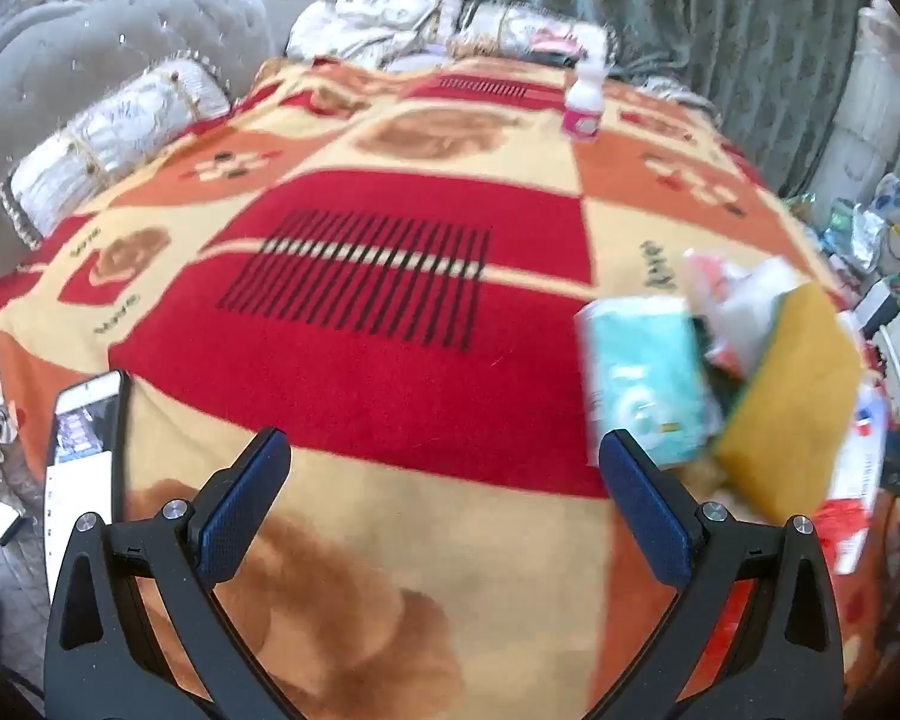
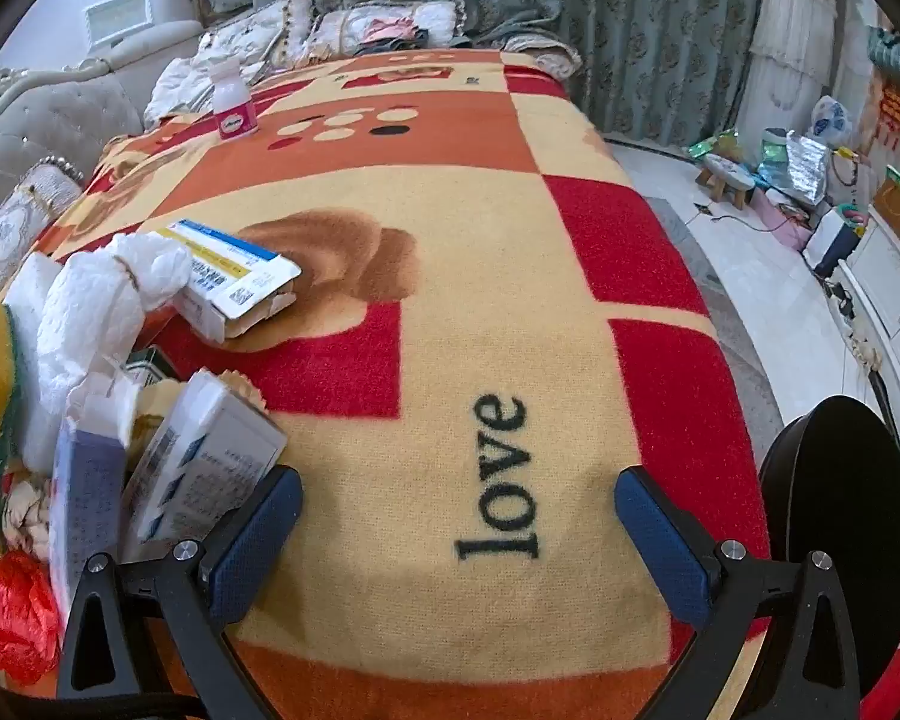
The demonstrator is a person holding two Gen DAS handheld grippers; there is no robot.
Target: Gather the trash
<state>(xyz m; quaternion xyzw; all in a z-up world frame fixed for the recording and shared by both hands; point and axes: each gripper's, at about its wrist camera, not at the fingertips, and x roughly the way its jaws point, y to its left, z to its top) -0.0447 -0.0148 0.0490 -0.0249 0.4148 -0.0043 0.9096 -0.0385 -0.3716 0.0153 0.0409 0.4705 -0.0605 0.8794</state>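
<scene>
Trash sits in a loose heap on the patterned blanket (image 2: 450, 276) of the bed, to the left of my right tongs (image 2: 459, 519) and to the right of my left tongs (image 1: 444, 495). Nearest my right tongs is a small white carton (image 2: 210, 468), leaning on a purple box (image 2: 84, 492); both look light and stiff enough to pinch across their narrow sides, though thin card could crush if I squeeze hard. Behind them lies crumpled white paper (image 2: 96, 312), soft and springy (best bunched from the top), then an opened blue-and-yellow box (image 2: 234, 276) lying flat just beside it. A red plastic bag (image 2: 12, 618) at the near edge looks slippery and limp, so I judge a pinch on a gathered fold safest. From the left view the heap is blurred: a teal packet (image 1: 642, 384) and a yellow sponge (image 1: 792, 408) show. Farther off stands a small white bottle (image 2: 233, 102), upright, well apart from the heap. A phone (image 1: 84, 456) lies near my left tongs. Both pairs of tongs stand wide apart, gripping nothing.
</scene>
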